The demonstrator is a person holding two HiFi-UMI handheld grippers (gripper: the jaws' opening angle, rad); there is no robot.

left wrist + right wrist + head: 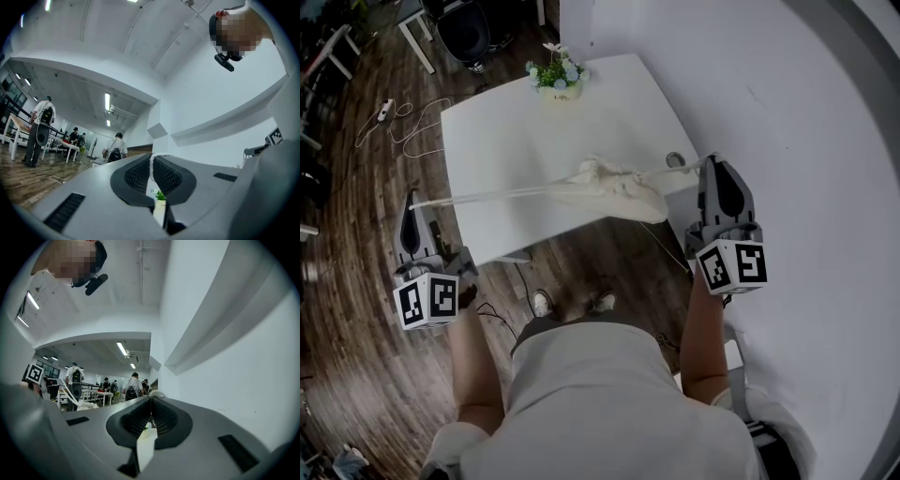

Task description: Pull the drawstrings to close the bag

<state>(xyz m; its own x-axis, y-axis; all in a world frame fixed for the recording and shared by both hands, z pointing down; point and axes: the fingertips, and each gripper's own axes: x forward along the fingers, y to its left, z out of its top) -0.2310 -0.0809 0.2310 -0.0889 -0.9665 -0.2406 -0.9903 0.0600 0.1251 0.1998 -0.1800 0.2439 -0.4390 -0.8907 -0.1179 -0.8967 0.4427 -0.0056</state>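
Observation:
A cream drawstring bag point(614, 187) lies bunched near the front edge of the white table point(506, 131). Its left drawstring point(497, 195) runs taut from the bag's mouth out past the table's left edge to my left gripper point(413, 200), which is shut on it. The right drawstring point(680, 169) runs a short way to my right gripper point(710, 160), also shut on it. In the left gripper view the jaws point(151, 160) meet with a white cord pinched between them. In the right gripper view the jaws point(151, 401) are pressed together with a bit of cord at their tip.
A small pot of flowers point(557, 80) stands at the table's far edge. A white wall point(787, 112) rises close on the right. On the wooden floor lie a white cable point(403, 122) and a dark chair point(464, 33). People stand in the far room point(40, 131).

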